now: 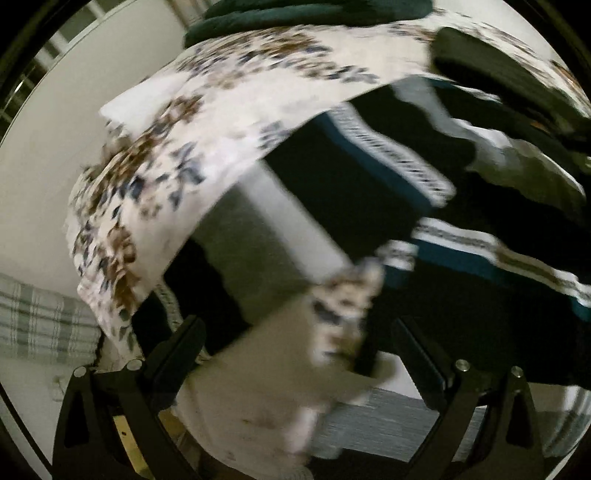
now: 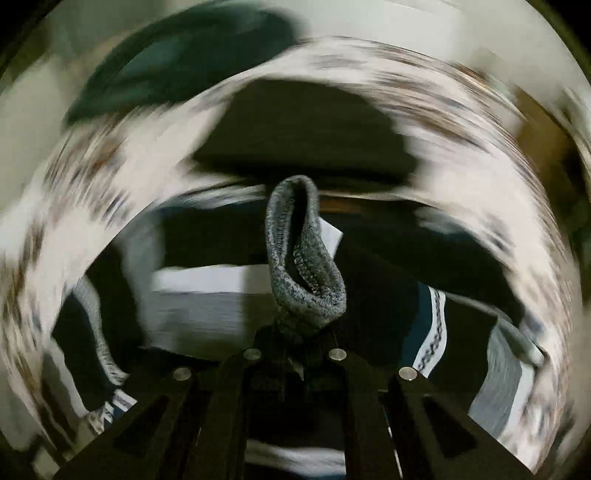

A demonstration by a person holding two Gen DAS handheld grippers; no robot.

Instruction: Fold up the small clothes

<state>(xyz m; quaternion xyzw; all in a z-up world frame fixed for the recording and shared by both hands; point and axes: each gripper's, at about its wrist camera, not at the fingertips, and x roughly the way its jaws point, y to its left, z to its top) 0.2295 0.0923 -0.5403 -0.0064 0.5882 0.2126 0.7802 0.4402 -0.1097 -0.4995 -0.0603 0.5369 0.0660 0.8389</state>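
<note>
Right tongs on grey speckled knit cuff.

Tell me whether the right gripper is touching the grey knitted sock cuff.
Touching. The right wrist view shows the right gripper with its fingers shut together on the base of the grey knitted sock cuff, which stands up from between them.

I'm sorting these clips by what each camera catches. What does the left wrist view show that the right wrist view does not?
Only the left wrist view: the left hand-held gripper with jaws apart, floral cloth between them, and a plaid fabric at the left edge.
Only the right wrist view: the right hand-held gripper shut on a grey knitted sock.
Both: the white floral fabric, a dark green cloth and a black, teal and white patterned textile, all blurred.
</note>
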